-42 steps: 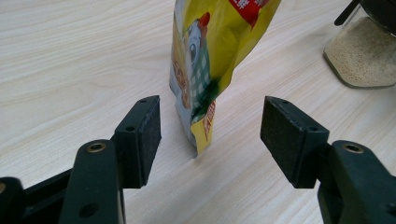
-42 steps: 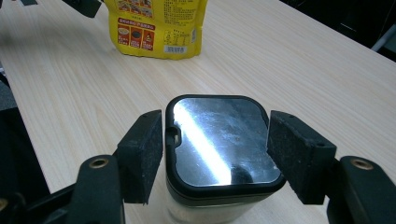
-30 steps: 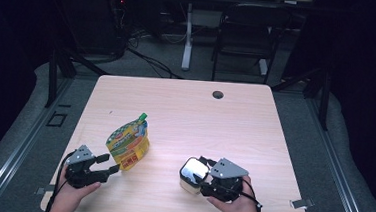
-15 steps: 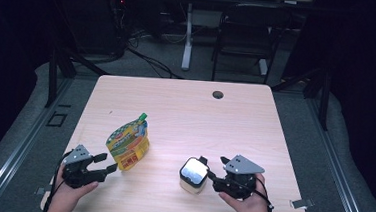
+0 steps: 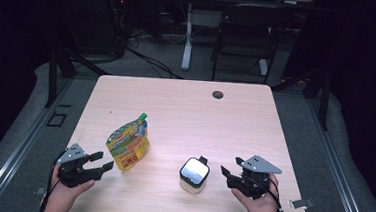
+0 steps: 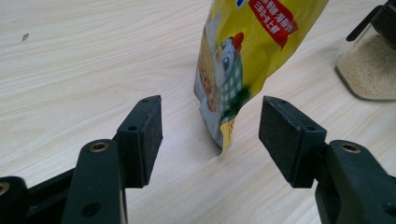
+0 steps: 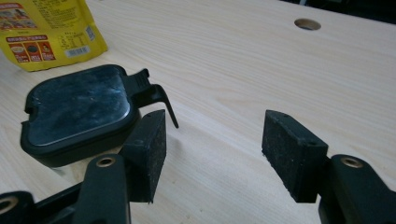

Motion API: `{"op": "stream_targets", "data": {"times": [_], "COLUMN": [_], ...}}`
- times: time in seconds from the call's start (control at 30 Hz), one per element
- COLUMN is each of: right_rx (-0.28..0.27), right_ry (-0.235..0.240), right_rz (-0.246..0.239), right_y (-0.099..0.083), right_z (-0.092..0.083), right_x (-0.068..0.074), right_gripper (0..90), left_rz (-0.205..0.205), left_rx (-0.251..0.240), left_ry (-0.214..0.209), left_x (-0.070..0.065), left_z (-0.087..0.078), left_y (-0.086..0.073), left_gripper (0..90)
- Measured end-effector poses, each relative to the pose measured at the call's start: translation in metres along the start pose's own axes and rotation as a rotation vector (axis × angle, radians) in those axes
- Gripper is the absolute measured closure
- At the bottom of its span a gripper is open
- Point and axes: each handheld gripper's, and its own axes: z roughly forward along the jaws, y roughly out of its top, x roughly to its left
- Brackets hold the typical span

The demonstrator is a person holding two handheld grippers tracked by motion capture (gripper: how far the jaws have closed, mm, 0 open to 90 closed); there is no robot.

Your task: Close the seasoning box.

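Item: yellow spouted pouch, standing upright on its base on the table, green cap uppermost, leaning slightly; it serves here as the landmark. Left tool lies just beside the pouch on the person's side, jaws wide and empty, aimed at the pouch's lower corner so that the two pads flank the seam without touching it; judged a line-up for a pinch on the narrow edge. Lidded jar, clear body with pale granules and a black flip lid, stands apart from the pouch toward the right tool, free of both. Right tool, jaws wide and empty, sits just beyond the jar on the side away from the pouch, its nearer pad close by the lid's latch yet not gripping. Open room: broad bare tabletop beyond the pouch up to the cable hole; the near table edge lies close behind both tools, so little room to draw back.
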Motion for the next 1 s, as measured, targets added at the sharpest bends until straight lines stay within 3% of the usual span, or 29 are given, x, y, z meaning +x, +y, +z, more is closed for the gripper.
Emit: {"op": "stream_targets", "data": {"times": [0.23, 0.37, 0.47, 0.63, 1.0], "right_rx": [0.015, 0.028, 0.041, 0.038, 0.037], "right_ry": [-0.06, -0.058, -0.078, -0.08, -0.082], "right_rz": [0.029, 0.093, 0.098, 0.166, 0.189], "right_y": [-0.015, -0.024, -0.027, -0.032, -0.033], "right_z": [0.007, 0.014, 0.018, 0.02, 0.021], "right_x": [-0.011, -0.021, -0.026, -0.033, -0.035], "right_gripper": [40.8, 40.7, 40.8, 40.8, 40.8], "left_rz": [0.006, 0.006, 0.004, -0.009, -0.016], "left_rx": [0.015, 0.015, 0.022, 0.019, 0.03], "left_ry": [-0.002, -0.001, -0.003, -0.003, 0.01], "left_x": [0.005, 0.007, 0.009, 0.013, 0.017], "left_z": [0.002, 0.004, 0.005, 0.005, 0.005], "left_y": [-0.002, -0.002, -0.004, -0.005, -0.007], "left_gripper": [40.2, 40.3, 40.5, 40.9, 41.0]}}
